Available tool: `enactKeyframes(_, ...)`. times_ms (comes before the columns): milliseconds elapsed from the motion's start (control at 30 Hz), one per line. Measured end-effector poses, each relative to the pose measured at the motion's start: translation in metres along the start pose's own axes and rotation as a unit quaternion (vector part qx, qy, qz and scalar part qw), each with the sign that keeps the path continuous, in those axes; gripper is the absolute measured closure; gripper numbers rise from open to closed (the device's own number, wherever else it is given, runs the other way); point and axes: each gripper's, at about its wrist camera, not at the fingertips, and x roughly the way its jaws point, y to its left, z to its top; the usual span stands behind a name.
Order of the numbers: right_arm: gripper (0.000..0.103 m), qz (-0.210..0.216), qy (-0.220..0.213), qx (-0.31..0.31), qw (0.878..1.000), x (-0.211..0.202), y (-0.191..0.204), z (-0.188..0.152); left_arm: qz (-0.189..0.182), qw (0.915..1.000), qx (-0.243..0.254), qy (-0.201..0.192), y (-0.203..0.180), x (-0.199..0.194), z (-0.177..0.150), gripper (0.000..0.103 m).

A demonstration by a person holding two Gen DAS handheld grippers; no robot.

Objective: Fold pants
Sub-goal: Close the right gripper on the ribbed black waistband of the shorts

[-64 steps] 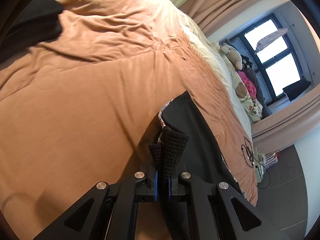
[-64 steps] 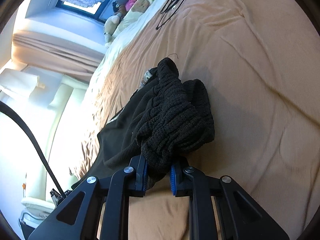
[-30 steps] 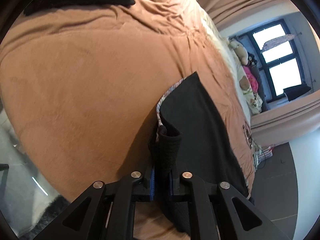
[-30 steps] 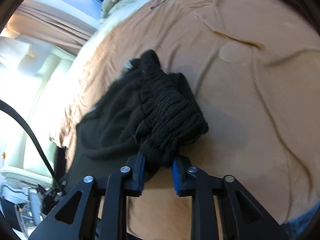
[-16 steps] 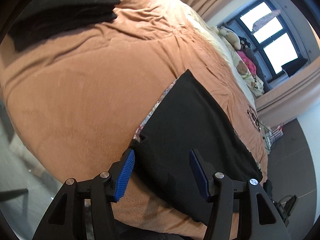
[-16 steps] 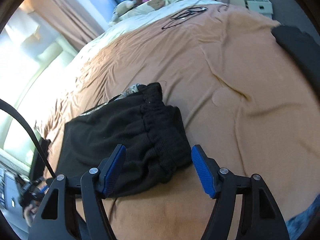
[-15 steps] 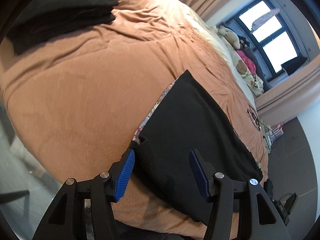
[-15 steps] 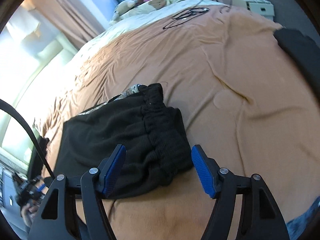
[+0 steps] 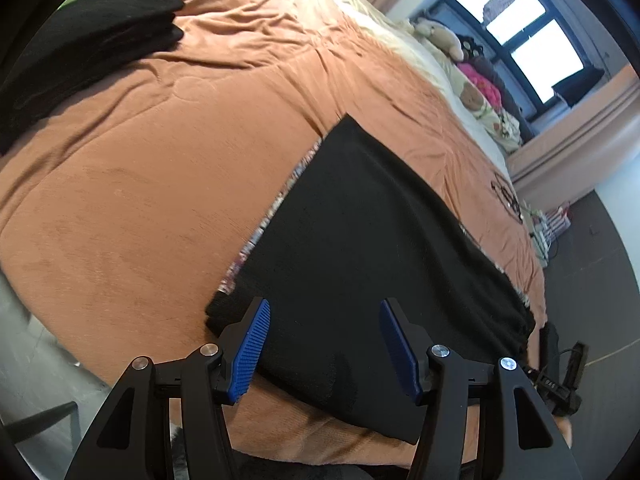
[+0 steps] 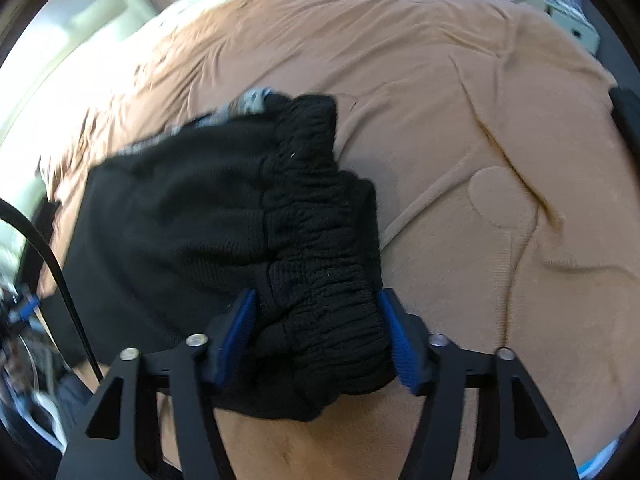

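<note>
Both tools over black pants (image 9: 372, 248): left tool (image 9: 325, 345) gapes empty; right tool (image 10: 320, 334) just narrowing, straddling waistband (image 10: 320, 264).

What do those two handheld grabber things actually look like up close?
Both are alike: the left gripper and right gripper each have two black angular fingers joined by silver rivets, tipped with ribbed blue pads. A black cable trails past the right one.
</note>
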Motion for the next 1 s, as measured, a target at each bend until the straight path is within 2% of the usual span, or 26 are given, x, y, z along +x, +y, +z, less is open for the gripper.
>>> enactKeyframes(67,0.075,-0.005,0.001,-0.017,1.0,-0.005,0.004,0.0,0.002,1.0,0.005,0.007,-0.003,0.005,-0.002,0.043)
enactKeyframes(167,0.088,-0.011,0.0,-0.028,1.0,-0.015,0.009,-0.005,0.006,0.9999,0.009,0.013,-0.007,0.01,-0.003,0.043)
enactKeyframes(367,0.09,0.013,0.005,-0.02,1.0,-0.032,0.008,-0.023,0.009,0.9998,0.017,0.008,-0.011,0.01,-0.001,0.043)
enactKeyframes(500,0.09,0.001,0.024,-0.016,1.0,-0.02,-0.004,-0.03,0.012,0.9997,0.02,0.01,-0.01,0.013,0.0,0.043)
enactKeyframes(600,0.073,0.006,0.004,-0.003,1.0,-0.029,-0.005,-0.025,0.013,0.9997,0.019,0.011,-0.009,0.015,-0.001,0.043)
enactKeyframes(667,0.044,0.005,-0.024,-0.01,1.0,-0.038,0.0,-0.02,0.014,0.9997,0.019,0.011,-0.009,0.015,-0.001,0.043)
enactKeyframes(700,0.039,0.005,-0.038,-0.013,0.999,-0.042,0.002,-0.016,0.014,0.9997,0.019,0.011,-0.009,0.015,-0.001,0.043)
enactKeyframes(833,0.037,0.006,-0.065,-0.018,0.998,-0.041,0.007,0.002,0.012,0.9997,0.017,0.007,-0.007,0.014,0.001,0.043)
enactKeyframes(1000,0.037,-0.011,-0.068,-0.003,0.998,-0.009,0.0,0.029,0.013,0.9998,0.016,0.0,-0.009,0.011,0.009,0.043)
